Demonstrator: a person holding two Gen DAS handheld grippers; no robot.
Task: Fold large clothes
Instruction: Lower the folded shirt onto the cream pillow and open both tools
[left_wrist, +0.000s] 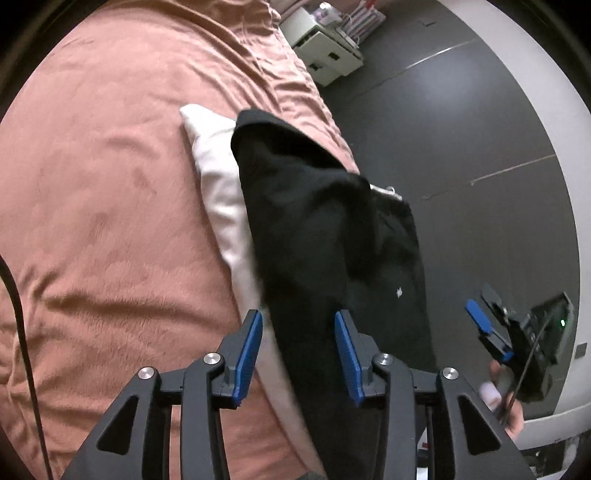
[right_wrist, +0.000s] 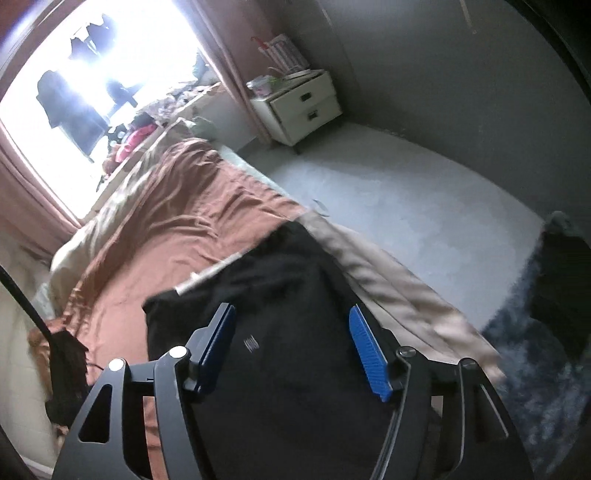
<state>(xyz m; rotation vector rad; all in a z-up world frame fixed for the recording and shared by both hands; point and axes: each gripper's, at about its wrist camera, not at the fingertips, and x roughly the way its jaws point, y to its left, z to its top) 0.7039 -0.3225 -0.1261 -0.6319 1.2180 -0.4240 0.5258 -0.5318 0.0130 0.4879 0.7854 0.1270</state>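
Note:
A black garment (left_wrist: 325, 229) lies folded on the pink bed cover (left_wrist: 110, 184), partly over a white folded cloth (left_wrist: 221, 192) near the bed's right edge. My left gripper (left_wrist: 299, 354) is open above the garment's near end, jaws wide apart, holding nothing. My right gripper (right_wrist: 291, 350) is open above the same black garment (right_wrist: 280, 295), which carries a small white logo (right_wrist: 251, 345). The right gripper also shows at the right of the left wrist view (left_wrist: 487, 332), held in a hand.
A white nightstand (right_wrist: 303, 107) stands by the wall beyond the bed. Grey floor (right_wrist: 406, 199) lies right of the bed. A dark blue rug (right_wrist: 535, 369) with a black cloth (right_wrist: 565, 284) lies at right. A bright window (right_wrist: 92, 74) is behind.

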